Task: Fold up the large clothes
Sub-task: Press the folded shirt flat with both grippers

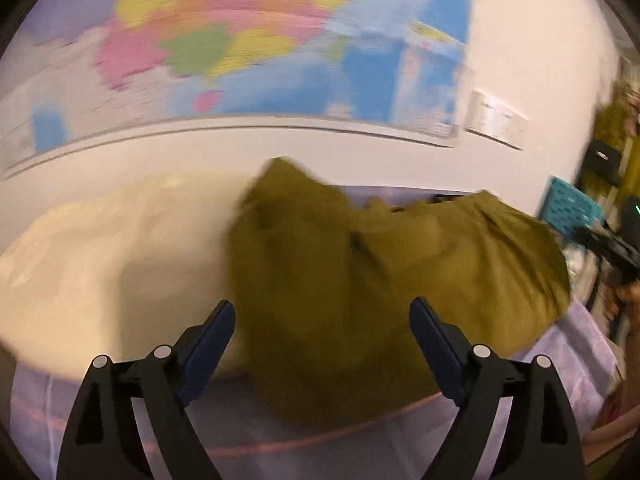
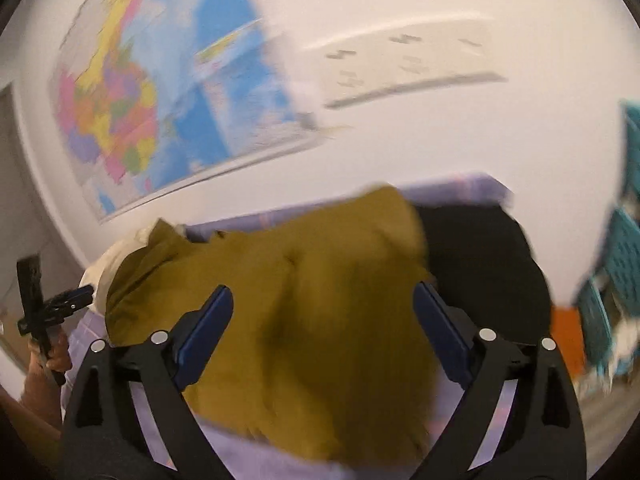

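Note:
A crumpled olive-green garment point(image 1: 360, 272) lies in a heap on a table under a lavender cloth point(image 1: 280, 440). My left gripper point(image 1: 323, 306) hovers over its near edge, jaws wide apart, pads touching no fabric. In the right wrist view the same olive garment point(image 2: 320, 300) fills the middle. My right gripper point(image 2: 322, 292) stands open above it with nothing pinched. A cream garment point(image 1: 100, 248) lies to the olive one's left and a black garment point(image 2: 480, 260) to its right. Both views are blurred.
A coloured wall map point(image 1: 240, 40) hangs behind the table, with a white switch plate point(image 1: 496, 118) beside it. Teal crates point(image 2: 624, 248) and an orange object point(image 2: 568, 344) stand at the right. A hand point(image 2: 48, 356) holds the left gripper at the table's left edge.

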Tool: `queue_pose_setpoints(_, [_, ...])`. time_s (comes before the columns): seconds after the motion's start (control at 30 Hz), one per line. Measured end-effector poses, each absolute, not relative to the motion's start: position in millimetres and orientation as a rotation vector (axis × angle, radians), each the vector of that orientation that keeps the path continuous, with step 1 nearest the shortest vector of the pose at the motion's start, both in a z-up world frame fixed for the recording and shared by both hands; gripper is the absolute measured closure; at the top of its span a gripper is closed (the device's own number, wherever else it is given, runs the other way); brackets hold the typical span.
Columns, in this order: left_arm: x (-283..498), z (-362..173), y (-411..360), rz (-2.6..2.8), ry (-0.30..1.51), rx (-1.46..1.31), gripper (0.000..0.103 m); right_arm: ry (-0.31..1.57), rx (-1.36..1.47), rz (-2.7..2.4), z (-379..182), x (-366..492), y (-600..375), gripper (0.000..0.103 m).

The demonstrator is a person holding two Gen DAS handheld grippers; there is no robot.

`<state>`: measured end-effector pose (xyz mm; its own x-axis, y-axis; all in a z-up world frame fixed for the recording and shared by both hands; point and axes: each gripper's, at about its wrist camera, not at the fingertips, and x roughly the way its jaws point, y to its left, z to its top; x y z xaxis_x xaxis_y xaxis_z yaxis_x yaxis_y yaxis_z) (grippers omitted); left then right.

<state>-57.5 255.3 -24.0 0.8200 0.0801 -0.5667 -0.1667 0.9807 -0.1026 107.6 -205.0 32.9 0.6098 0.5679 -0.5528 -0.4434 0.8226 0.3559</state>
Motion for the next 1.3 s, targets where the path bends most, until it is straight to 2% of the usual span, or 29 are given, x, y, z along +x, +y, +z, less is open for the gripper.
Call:
queue_pose_setpoints(0.17, [-56, -64, 266, 0.195, 0.703, -0.191, 0.016, 0.862, 0.309, 0.560, -22, 101, -238, 0.012])
queue_pose_setpoints(0.3, [-45, -76, 259, 0.139, 0.716, -0.222, 0.015, 0.886, 0.307, 0.608, -42, 97, -223, 0.013])
queue_pose_setpoints(0.37, [-39, -78, 258, 0.121, 0.715, -0.247, 0.015, 0.892, 0.296, 0.638, -46, 101, -211, 0.024])
queue_pose_setpoints(0.43, [-36, -80, 256, 0.088, 0.708, -0.283, 0.024, 0.888, 0.307, 0.669, -46, 105, -203, 0.051])
queue_pose_setpoints(0.47, [-34, -83, 256, 0.056, 0.715, -0.306, 0.045, 0.876, 0.304, 0.671, -43, 104, -203, 0.059])
queue_pose_setpoints(0.5, [-35, -81, 253, 0.045, 0.716, -0.321, 0.052, 0.859, 0.303, 0.674, -38, 103, -205, 0.072])
queue_pose_setpoints(0.53, [-38, -77, 248, 0.052, 0.700, -0.305, 0.057, 0.852, 0.332, 0.695, -31, 100, -210, 0.078])
queue_pose_setpoints(0.57, [-39, -72, 245, 0.041, 0.693, -0.304, 0.068, 0.842, 0.363, 0.719, -26, 96, -215, 0.079])
queue_pose_setpoints(0.63, [-49, -56, 242, -0.015, 0.673, -0.340, 0.073, 0.806, 0.394, 0.758, -5, 84, -222, 0.082])
queue_pose_setpoints(0.7, [-62, -40, 236, -0.073, 0.646, -0.345, 0.078, 0.759, 0.404, 0.791, 16, 71, -227, 0.083])
queue_pose_setpoints(0.83, [-98, -27, 225, -0.188, 0.634, -0.358, 0.079, 0.684, 0.477, 0.814, 47, 38, -263, 0.083])
queue_pose_setpoints(0.93, [-104, -55, 225, -0.159, 0.717, -0.380, 0.077, 0.771, 0.504, 0.710, 22, 29, -292, 0.083])
queue_pose_setpoints(1.0, [-99, -83, 229, -0.143, 0.809, -0.426, 0.070, 0.885, 0.526, 0.635, -10, 35, -299, 0.081])
queue_pose_setpoints(1.03, [-99, -93, 231, -0.140, 0.834, -0.442, 0.067, 0.957, 0.502, 0.568, -34, 40, -300, 0.075])
queue_pose_setpoints(1.1, [-104, -100, 232, -0.114, 0.815, -0.431, 0.055, 0.967, 0.606, 0.570, -55, 42, -306, 0.071])
queue_pose_setpoints(1.13, [-105, -96, 229, -0.085, 0.799, -0.404, 0.053, 0.950, 0.600, 0.558, -52, 41, -307, 0.064])
queue_pose_setpoints(1.2, [-107, -84, 223, -0.052, 0.778, -0.359, 0.051, 0.906, 0.541, 0.514, -38, 37, -306, 0.055])
queue_pose_setpoints(1.23, [-109, -79, 220, -0.032, 0.767, -0.331, 0.050, 0.882, 0.500, 0.477, -27, 34, -306, 0.041])
queue_pose_setpoints(1.3, [-113, -62, 209, 0.033, 0.739, -0.228, 0.031, 0.824, 0.417, 0.411, -7, 26, -305, 0.035])
